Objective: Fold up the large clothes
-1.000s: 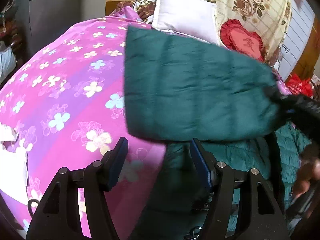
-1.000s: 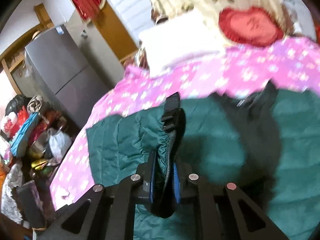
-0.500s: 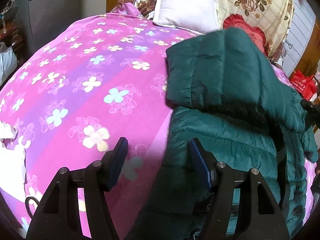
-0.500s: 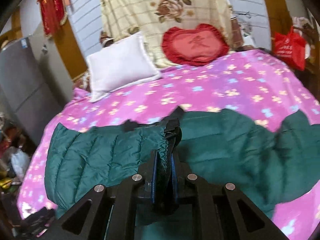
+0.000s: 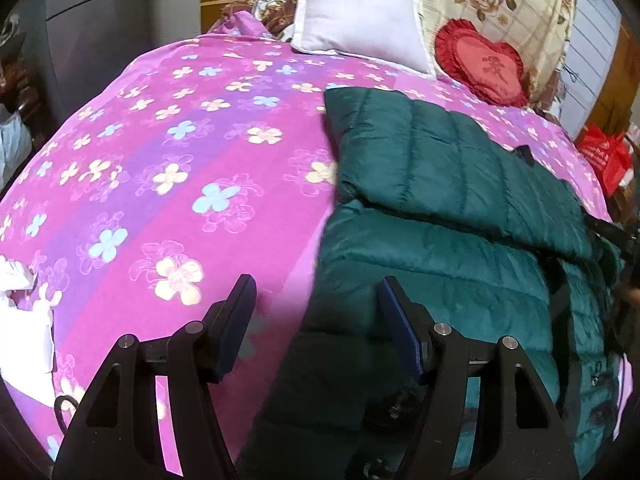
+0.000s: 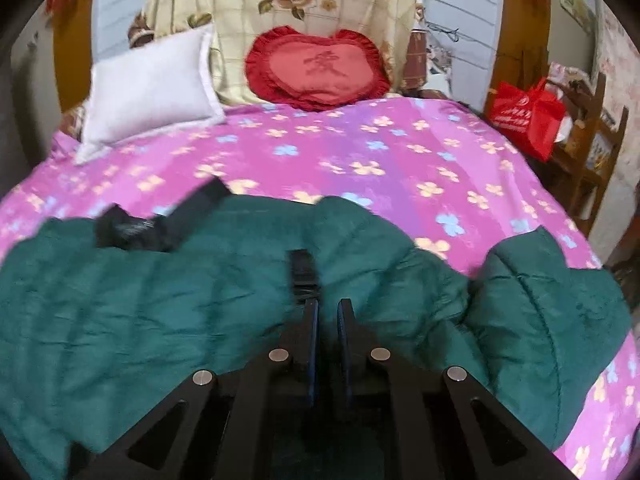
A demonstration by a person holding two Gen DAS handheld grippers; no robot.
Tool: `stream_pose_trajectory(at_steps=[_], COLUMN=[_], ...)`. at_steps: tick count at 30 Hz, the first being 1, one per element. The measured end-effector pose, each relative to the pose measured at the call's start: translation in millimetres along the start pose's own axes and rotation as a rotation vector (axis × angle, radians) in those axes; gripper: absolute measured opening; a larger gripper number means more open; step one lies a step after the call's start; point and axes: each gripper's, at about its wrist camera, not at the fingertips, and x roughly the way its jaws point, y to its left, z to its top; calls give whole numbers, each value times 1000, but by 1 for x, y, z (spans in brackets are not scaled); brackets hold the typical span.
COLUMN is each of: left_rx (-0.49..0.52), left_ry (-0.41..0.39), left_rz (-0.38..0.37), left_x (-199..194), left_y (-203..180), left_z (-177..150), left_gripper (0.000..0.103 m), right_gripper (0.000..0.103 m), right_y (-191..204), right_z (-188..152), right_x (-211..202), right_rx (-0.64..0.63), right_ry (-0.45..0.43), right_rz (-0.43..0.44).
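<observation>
My left fingers (image 5: 316,320) stand apart with nothing between them, hanging over the near edge of the bed (image 5: 168,168), one finger above the pink flowered cover and the other above the side edge of the dark green quilted down jacket (image 5: 440,208). The jacket lies spread on the near half of the bed, toward its right side in my left view, with one panel folded over on top of the rest so its straight edge points toward the head of the bed.

My right fingers (image 6: 329,320) are drawn almost together. In the narrow gap between them I see only green fabric, and I cannot tell whether any of it is pinched there; a black strap (image 6: 304,276) lies on the jacket (image 6: 160,312) just beyond the tips. Further left on the jacket a black trim piece (image 6: 160,220) rests at its far edge. A bunched part of the jacket sits near the right edge of the bed.

At the head of the bed a white pillow (image 6: 152,88) lies toward the left corner, a red heart-shaped cushion (image 6: 320,68) beside it. A red bag (image 6: 528,116) stands off the bed's right side.
</observation>
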Motion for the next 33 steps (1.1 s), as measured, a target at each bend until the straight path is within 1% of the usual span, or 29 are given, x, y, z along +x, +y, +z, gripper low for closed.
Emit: stream_pose_trajectory(at_steps=[1,3,5,6,7,8,9,10,11,14,15,16,17,18,19,20,21,23,24,25,28,29,30,31,32,33], left_rx=[7,14,7,8,15,25,35,42,49,52,44,33,24,18,18,21,24,21,13,5,-1,2,0,-2,-3,-4], left_ry=[4,-1,-9,-8,-5,0,-4,-15,-28,-24,-17,-10,-1,11,23,36,37,15,4,5,32,48,54,53,50,46], left_rz=[-10,-27,-51,-58,-56,-47,-34,-28,-20,-10,-17,-23,-24,-25,-26,-30,-34,-32,-27,-26,-35,-24,-24,-26,-25,-23], left_x=[-4,-12,-20,-21,-21,-20,-18,-17,-15,-3,3,8,14,20,23,27,28,29,32,36,55,61,65,66,67,67], left_y=[-2,-6,-8,-10,-12,-15,-18,-21,-25,-32,-33,-34,-36,-37,-39,-40,-41,-42,-42,-41,-42,-41,-41,-41,-41,-41], left_z=[2,7,17,24,29,35,43,48,53,66,69,72,75,76,78,79,79,81,82,82,83,82,81,81,81,82], left_gripper=[64,64,64,64,64,64,64,64,64,64,64,64,64,64,64,64,64,64,64,64,64,64,64,64,64,64], right_gripper=[9,9,9,12,18,42,60,63,64,64,64,64,59,36,24,11,8,7,7,7,8,12,24,30,39,41], right_y=[-7,-19,-32,-39,-42,-44,-48,-53,-52,-39,-28,-18,-11,-2,6,10,10,3,-1,-2,-4,-5,-6,-9,-13,-15], right_z=[1,0,0,-1,-2,-3,-5,-8,-10,-9,-9,-8,-9,-10,-11,-9,-7,-2,-1,-1,-5,-3,0,2,3,4], right_x=[1,-1,-6,-10,-13,-16,-19,-22,-22,-17,-12,-7,-3,1,2,-1,-7,-16,-15,-9,7,5,2,-10,-20,-28], right_rx=[9,46,97,121,134,151,177,214,233,230,203,168,144,110,75,47,32,25,30,31,43,39,41,62,87,103], right_ry=[1,9,37,57,69,76,76,67,65,86,101,117,131,146,145,127,96,27,15,27,86,88,81,43,4,-22], right_rz=[-9,7,58,94,123,160,195,238,269,336,354,355,350,336,317,307,300,241,197,177,200,185,173,151,150,159])
